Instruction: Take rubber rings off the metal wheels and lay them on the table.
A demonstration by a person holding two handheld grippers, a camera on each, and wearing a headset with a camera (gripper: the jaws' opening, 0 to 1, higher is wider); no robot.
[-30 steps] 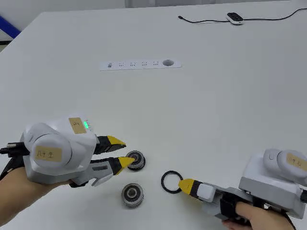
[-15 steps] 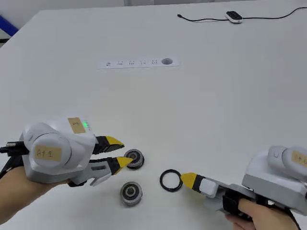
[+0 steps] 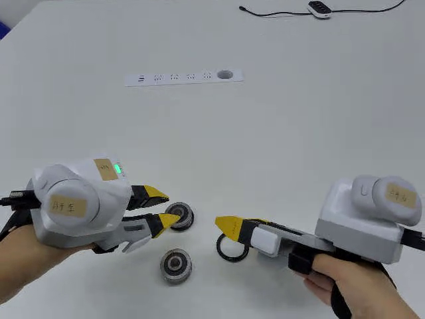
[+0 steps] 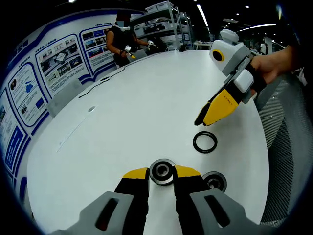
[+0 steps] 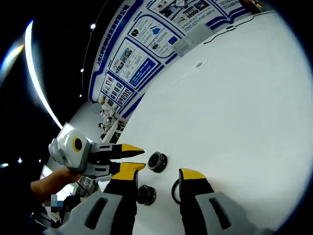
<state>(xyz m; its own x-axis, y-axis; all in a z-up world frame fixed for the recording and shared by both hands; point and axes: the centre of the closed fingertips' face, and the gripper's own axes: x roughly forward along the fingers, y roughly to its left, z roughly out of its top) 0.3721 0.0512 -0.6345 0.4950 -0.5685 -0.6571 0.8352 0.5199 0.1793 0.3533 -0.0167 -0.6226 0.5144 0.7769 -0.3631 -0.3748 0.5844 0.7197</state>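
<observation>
Two metal wheels lie near the table's front edge. Of these, one wheel (image 3: 180,216) (image 4: 162,171) sits between the yellow tips of my left gripper (image 3: 165,207) (image 4: 161,174), whose jaws stand apart on either side of it. The other wheel (image 3: 176,264) (image 4: 213,181) lies free just in front. A black rubber ring (image 3: 231,248) (image 4: 205,142) rests flat on the table, partly under my right gripper (image 3: 229,227) (image 5: 161,172). That gripper is open with nothing between its fingers and points left at the first wheel (image 5: 157,161).
A flush socket strip (image 3: 184,78) is set into the white table (image 3: 279,133) further back. A black device with its cable (image 3: 319,8) lies at the far edge. A person (image 4: 120,41) stands beyond the table, and a mesh chair (image 4: 288,147) is beside it.
My right gripper has moved left and forward, its tip now over the ring and close to the wheel. The left gripper, both wheels and the ring have stayed put.
</observation>
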